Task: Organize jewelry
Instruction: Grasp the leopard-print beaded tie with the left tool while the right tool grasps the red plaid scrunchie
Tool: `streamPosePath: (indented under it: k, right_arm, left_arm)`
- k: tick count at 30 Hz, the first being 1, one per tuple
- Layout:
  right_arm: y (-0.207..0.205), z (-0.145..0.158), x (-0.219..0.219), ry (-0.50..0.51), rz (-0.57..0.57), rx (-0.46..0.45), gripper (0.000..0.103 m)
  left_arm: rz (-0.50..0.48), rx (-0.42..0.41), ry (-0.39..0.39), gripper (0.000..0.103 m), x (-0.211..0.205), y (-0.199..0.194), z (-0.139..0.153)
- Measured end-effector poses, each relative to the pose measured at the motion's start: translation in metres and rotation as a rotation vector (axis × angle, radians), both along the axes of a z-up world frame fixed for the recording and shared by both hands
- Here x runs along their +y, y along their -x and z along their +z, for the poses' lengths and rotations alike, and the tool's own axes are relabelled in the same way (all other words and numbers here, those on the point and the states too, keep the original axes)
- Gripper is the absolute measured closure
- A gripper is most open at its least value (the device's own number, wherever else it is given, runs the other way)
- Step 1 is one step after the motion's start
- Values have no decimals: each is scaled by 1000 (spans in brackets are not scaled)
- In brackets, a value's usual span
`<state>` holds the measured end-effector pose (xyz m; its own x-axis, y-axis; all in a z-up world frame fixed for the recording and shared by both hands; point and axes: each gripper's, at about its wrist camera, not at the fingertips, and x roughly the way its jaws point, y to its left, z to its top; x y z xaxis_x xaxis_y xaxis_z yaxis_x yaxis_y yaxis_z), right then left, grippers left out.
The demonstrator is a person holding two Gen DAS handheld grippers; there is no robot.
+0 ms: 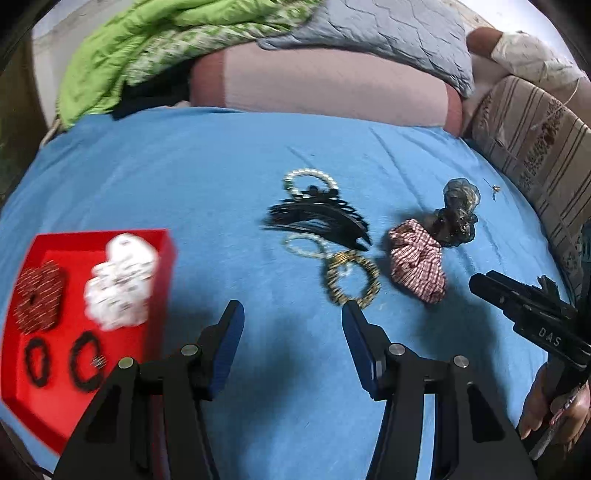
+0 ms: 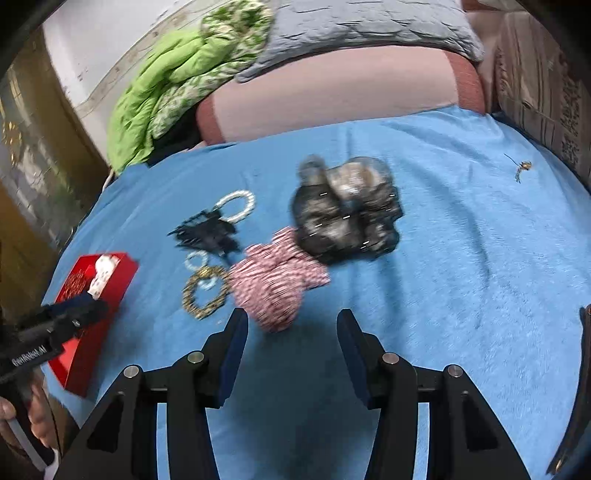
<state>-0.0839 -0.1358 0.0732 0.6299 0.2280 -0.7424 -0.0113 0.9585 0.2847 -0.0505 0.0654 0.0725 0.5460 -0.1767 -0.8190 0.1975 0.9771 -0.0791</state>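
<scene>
A red tray [image 1: 164,258] sits at the left on the blue bedsheet; it holds a white scrunchie [image 1: 120,282], a dark red scrunchie [image 1: 38,299] and two black hair ties [image 1: 85,360]. On the sheet lie a black hair clip [image 1: 321,218], a pearl bracelet [image 1: 310,181], a second pearl bracelet [image 1: 306,247], a gold-black bracelet [image 1: 352,282], a red-checked scrunchie [image 1: 417,266] and a dark sheer scrunchie [image 1: 458,210]. My left gripper [image 1: 291,325] is open and empty above the sheet, just right of the tray. My right gripper [image 2: 291,332] is open and empty, just before the checked scrunchie [image 2: 275,284].
A small earring-like piece [image 2: 522,168] lies far right on the sheet. A pink pillow [image 1: 332,88], grey quilt [image 1: 388,33] and green blanket [image 1: 147,48] are piled at the back. A striped cushion [image 1: 535,147] borders the right edge.
</scene>
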Motion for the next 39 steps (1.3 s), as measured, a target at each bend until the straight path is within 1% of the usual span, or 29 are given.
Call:
streamPosePath:
  k: [3, 6, 7, 11, 13, 16, 22, 23, 24, 25, 26, 27, 28, 29, 30, 33, 39]
  right_arm:
    - [-7, -5, -4, -28, -6, 1, 45]
    - [-13, -11, -4, -49, 3, 4, 45]
    - [-16, -12, -3, -55, 8, 4, 45]
    - [-24, -19, -2, -75, 20, 8, 45]
    - [-28, -22, -3, -82, 20, 10, 45]
    - [-33, -25, -4, -90, 19, 16, 45]
    - [-42, -32, 0, -95, 30, 29, 45]
    - [-44, -33, 1, -98, 33, 30, 45]
    - [-46, -35, 3, -103, 35, 32, 45]
    - [-48, -37, 4, -112, 36, 36, 45]
    - [-50, -40, 4, -120, 38, 43, 45]
    - [-51, -42, 6, -125, 38, 49, 47]
    - [-51, -43, 6, -124, 34, 46, 51]
    - [-51, -43, 6, -130, 37, 50, 68]
    - [-52, -44, 5, -149, 44, 60, 81]
    - [-48, -45, 3, -172, 30, 63, 86]
    - [-32, -37, 6, -192, 5, 49, 90]
  left_arm:
    - [-16, 30, 15, 49, -13, -19, -13]
    - [-33, 56, 21, 54, -24, -34, -25]
    - [-40, 60, 15, 55, -28, -38, -28]
    - [-58, 71, -9, 55, -37, -47, -38]
    - [-61, 82, -9, 56, -38, -51, -43]
    - [-59, 100, -4, 63, -40, -56, -51]
    - [-56, 72, -27, 63, -47, -54, -56]
    - [-54, 67, -34, 64, -48, -54, -57]
    - [-51, 60, -47, 68, -49, -53, -57]
    - [-46, 53, -68, 82, -51, -52, -57]
    - [-45, 51, -80, 94, -51, -51, -56]
    - [-48, 57, -75, 97, -51, -51, -56]
    - [-53, 68, -54, 97, -50, -49, -54]
    - [-56, 71, -42, 97, -49, -47, -52]
    - [-60, 68, -34, 98, -48, -44, -49]
    - [-67, 47, -26, 98, -48, -33, -38]
    - [-58, 17, 11, 98, -37, -7, -16]
